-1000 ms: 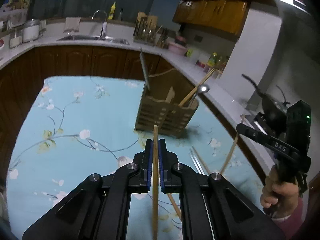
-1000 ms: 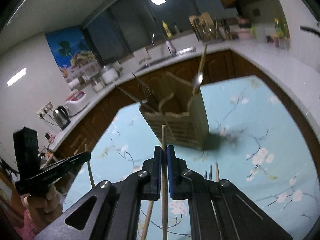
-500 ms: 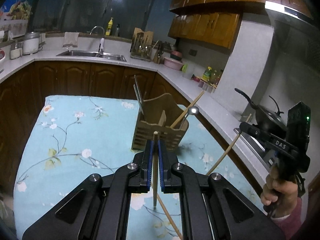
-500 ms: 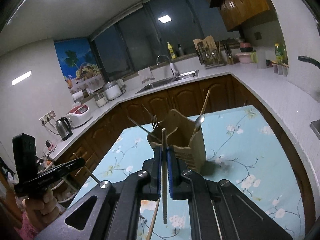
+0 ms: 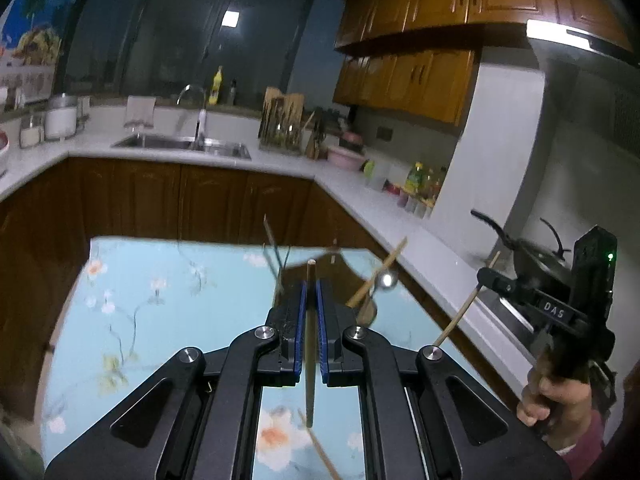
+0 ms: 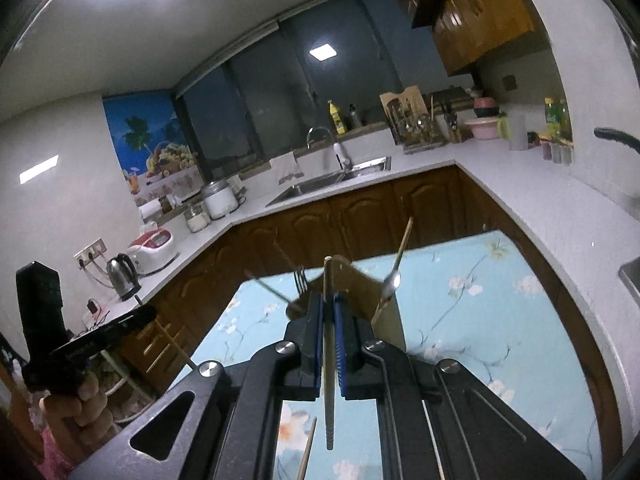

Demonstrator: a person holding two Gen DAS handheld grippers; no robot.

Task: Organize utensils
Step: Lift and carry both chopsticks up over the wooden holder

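My left gripper is shut on a wooden chopstick that lies along its fingers, held above the table. Just beyond its tips stands the wooden utensil holder, largely hidden, with a spoon and a fork sticking out. My right gripper is shut on a second chopstick, also raised before the holder. From the left wrist view the right gripper shows at the right with its chopstick. The left gripper appears at the right wrist view's left edge.
A light blue floral cloth covers the table. A loose chopstick lies on it near me. White counters with a sink wrap around the back; a black pan sits at the right, a kettle at the left.
Both grippers have risen with their chopsticks and tilted up. The holder has dropped in both views and now sits mostly behind the fingertips.
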